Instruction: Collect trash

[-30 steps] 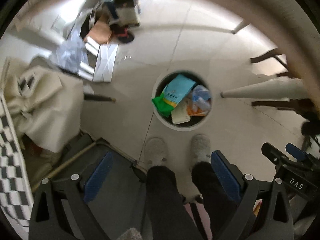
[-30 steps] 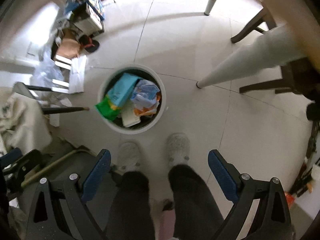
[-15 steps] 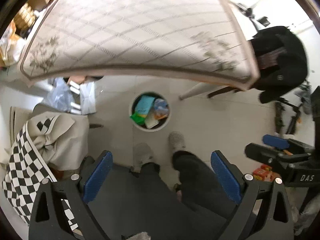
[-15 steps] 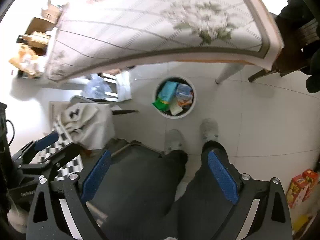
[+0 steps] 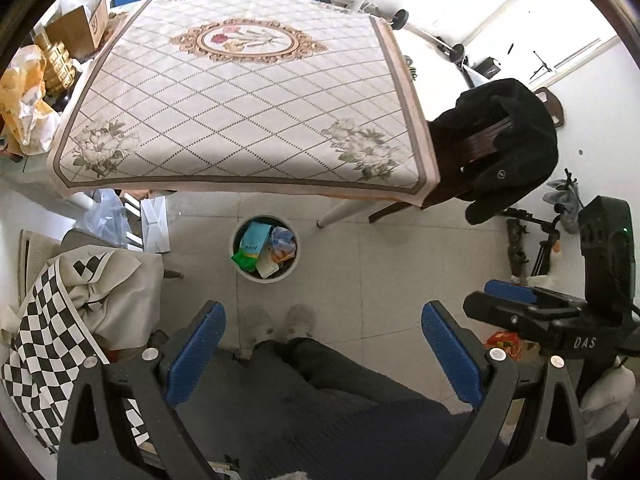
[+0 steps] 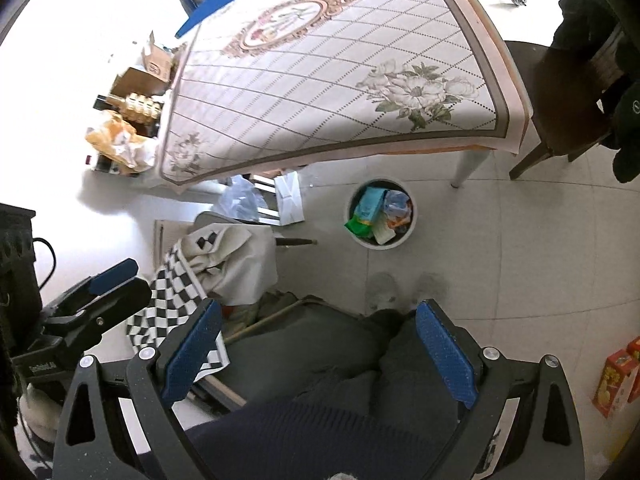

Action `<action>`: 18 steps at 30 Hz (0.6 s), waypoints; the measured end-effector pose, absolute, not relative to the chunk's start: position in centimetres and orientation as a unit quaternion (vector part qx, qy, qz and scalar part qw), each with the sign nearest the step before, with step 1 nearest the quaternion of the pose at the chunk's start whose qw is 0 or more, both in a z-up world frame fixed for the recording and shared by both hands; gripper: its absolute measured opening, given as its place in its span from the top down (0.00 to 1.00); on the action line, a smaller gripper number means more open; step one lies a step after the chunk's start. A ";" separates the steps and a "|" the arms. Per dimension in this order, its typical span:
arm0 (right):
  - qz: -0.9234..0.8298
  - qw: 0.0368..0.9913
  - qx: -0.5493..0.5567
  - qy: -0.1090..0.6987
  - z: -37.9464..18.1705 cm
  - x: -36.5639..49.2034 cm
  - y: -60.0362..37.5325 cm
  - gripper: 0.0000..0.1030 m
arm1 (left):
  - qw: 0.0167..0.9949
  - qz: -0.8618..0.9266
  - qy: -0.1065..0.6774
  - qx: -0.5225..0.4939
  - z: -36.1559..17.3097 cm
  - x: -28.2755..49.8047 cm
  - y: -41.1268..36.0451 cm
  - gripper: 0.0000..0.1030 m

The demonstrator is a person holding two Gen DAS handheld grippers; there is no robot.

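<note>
A round white trash bin (image 5: 239, 258) stands on the tiled floor below the table's near edge, holding several wrappers, among them a teal pack (image 5: 255, 238) and a green one (image 5: 244, 260). It also shows in the right wrist view (image 6: 411, 224). My left gripper (image 5: 322, 354) is open and empty, high above the floor over the person's legs. My right gripper (image 6: 318, 354) is open and empty at a similar height. Each gripper shows from the side in the other's view, the right one (image 5: 516, 304) and the left one (image 6: 108, 286).
A table with a diamond-patterned floral cloth (image 5: 248, 92) fills the upper view. A chair with a black coat (image 5: 508, 136) stands at its right. A checkered cloth over a seat (image 5: 60, 312) is at the left. Boxes and bags (image 5: 28, 92) lie beyond the table's left side.
Both grippers rose from low beside the bin to well above table height. The bin now looks small and far below, and the tabletop has come into view. Both stay open.
</note>
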State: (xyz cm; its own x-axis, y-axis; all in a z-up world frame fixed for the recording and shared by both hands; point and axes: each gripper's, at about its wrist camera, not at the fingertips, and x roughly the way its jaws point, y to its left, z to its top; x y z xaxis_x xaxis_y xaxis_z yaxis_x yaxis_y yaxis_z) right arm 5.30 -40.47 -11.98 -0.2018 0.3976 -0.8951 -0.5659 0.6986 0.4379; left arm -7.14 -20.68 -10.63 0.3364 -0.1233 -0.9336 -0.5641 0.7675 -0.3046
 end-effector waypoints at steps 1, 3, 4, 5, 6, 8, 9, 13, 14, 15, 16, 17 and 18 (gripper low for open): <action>0.385 0.629 -0.060 0.672 -11.5 5.3 -40.8 0.04 | 0.759 0.145 0.556 -0.307 -10.1 -7.2 -20.9 0.02; 0.390 0.629 -0.058 0.670 -10.9 5.3 -41.2 0.04 | 0.762 0.144 0.552 -0.306 -9.6 -7.4 -21.1 0.02; 0.392 0.628 -0.055 0.671 -10.8 5.4 -41.2 0.04 | 0.764 0.142 0.550 -0.306 -9.1 -7.4 -21.3 0.02; 0.394 0.627 -0.053 0.670 -10.4 5.3 -41.5 0.04 | 0.766 0.142 0.548 -0.305 -8.8 -7.4 -21.4 0.02; 0.396 0.626 -0.052 0.670 -10.2 5.2 -41.7 0.04 | 0.768 0.141 0.546 -0.305 -8.5 -7.5 -21.5 0.02; 0.399 0.625 -0.051 0.669 -9.9 5.2 -41.7 0.04 | 0.769 0.142 0.544 -0.304 -8.1 -7.5 -21.6 0.02; 0.400 0.624 -0.050 0.670 -9.7 5.1 -41.8 0.04 | 0.769 0.141 0.543 -0.306 -7.9 -7.5 -21.7 0.02; 0.407 0.624 -0.051 0.665 -9.0 4.5 -42.1 0.04 | 0.772 0.137 0.541 -0.304 -7.5 -7.5 -22.1 0.02; 0.407 0.626 -0.051 0.663 -8.9 4.4 -42.1 0.04 | 0.773 0.137 0.540 -0.302 -7.4 -7.5 -22.2 0.02; 0.406 0.629 -0.053 0.661 -8.7 4.3 -42.1 0.03 | 0.775 0.137 0.539 -0.300 -7.2 -7.5 -22.2 0.02; 0.406 0.630 -0.054 0.660 -8.5 4.2 -42.0 0.00 | 0.778 0.139 0.536 -0.298 -7.1 -7.6 -22.3 0.02; 0.409 0.628 -0.052 0.660 -8.4 4.1 -42.0 0.00 | 0.779 0.138 0.534 -0.298 -7.0 -7.6 -22.4 0.02; 0.410 0.626 -0.049 0.661 -8.4 4.2 -42.1 0.00 | 0.780 0.136 0.532 -0.300 -6.9 -7.6 -22.4 0.02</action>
State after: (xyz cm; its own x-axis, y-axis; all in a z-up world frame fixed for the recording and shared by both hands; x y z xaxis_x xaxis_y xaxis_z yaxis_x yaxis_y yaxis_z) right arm 4.15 -42.07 -8.42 -0.2102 0.4493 -0.8683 -0.5787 0.6587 0.4810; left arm -7.63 -22.39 -6.92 0.3977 -0.1071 -0.9112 -0.5310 0.7830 -0.3238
